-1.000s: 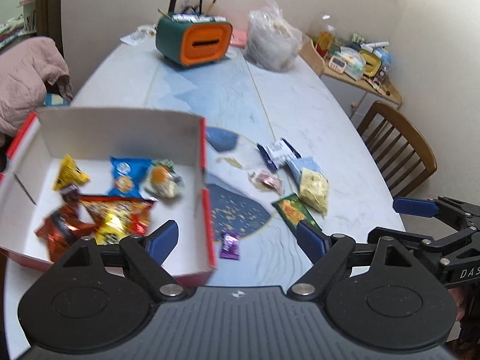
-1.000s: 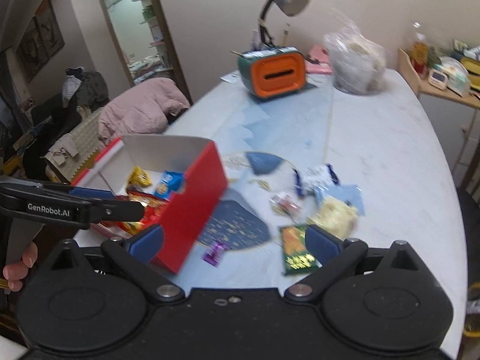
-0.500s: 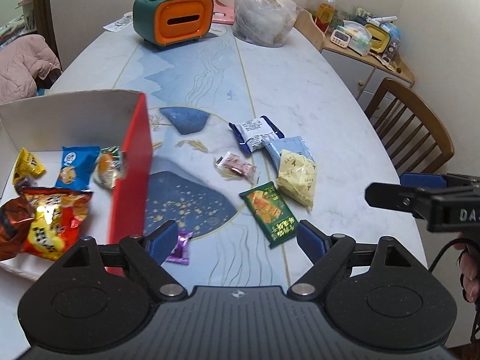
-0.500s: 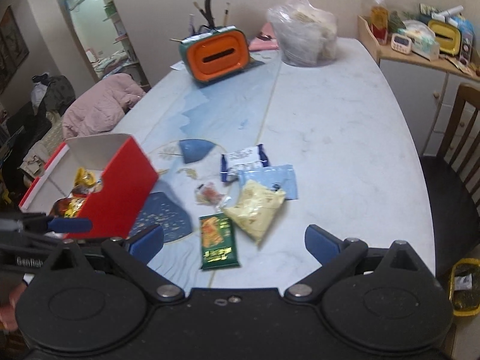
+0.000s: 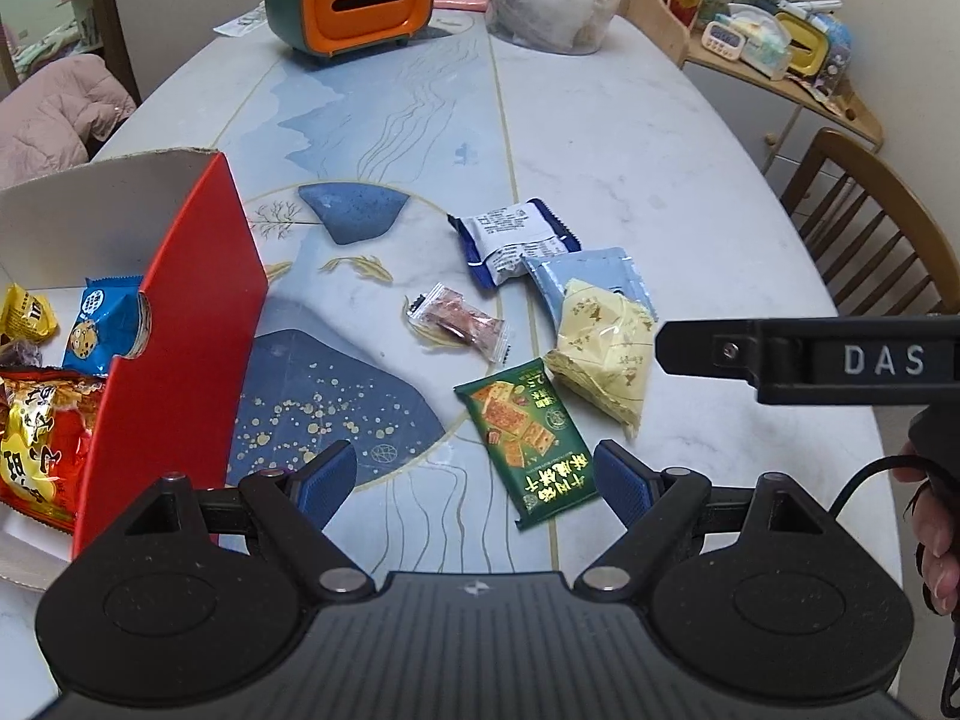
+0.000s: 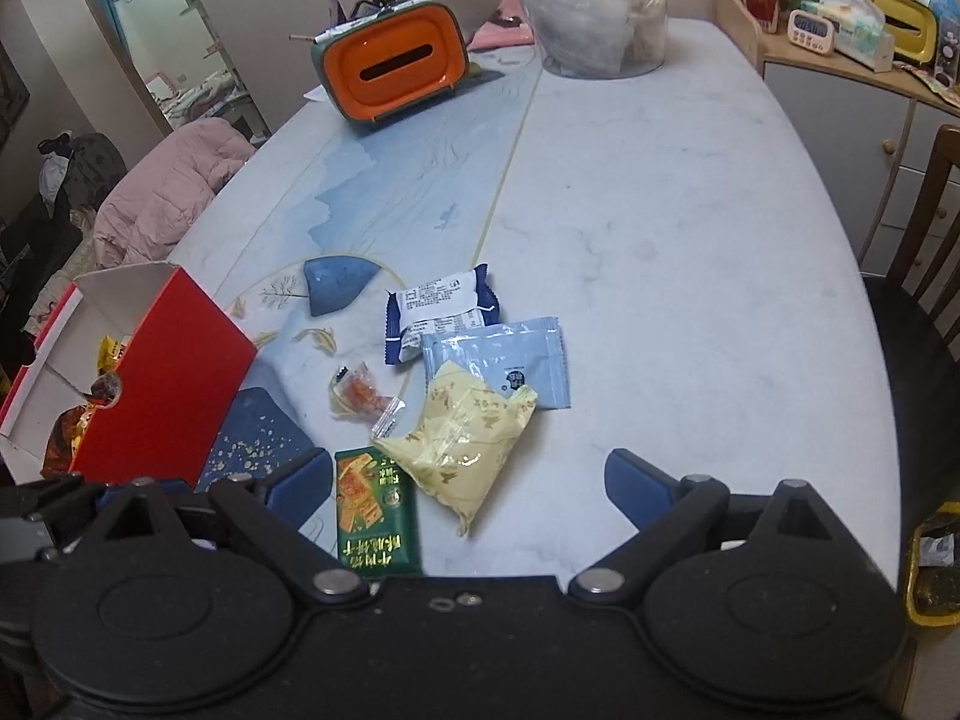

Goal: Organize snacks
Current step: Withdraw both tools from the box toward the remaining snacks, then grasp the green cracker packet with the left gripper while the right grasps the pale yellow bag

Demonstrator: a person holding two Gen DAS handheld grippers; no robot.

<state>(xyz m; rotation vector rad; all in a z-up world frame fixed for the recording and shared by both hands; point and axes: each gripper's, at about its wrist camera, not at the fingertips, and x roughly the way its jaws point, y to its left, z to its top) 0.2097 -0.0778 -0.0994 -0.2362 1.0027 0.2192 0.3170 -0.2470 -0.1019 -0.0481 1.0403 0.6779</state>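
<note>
Tools, left tool (image 5: 474, 480) and right tool (image 6: 468, 483), gape wide and empty above loose snack packets (image 5: 528, 432).

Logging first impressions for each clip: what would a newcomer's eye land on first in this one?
Probably the red box at the left, open and already holding several bright snack packets. Next, the loose cluster of snacks mid-table: a green cracker packet nearest the cameras, a pale yellow bag lying partly over a light blue packet, and a navy-and-white one behind. Both the left gripper and right gripper hover open and empty.
</note>
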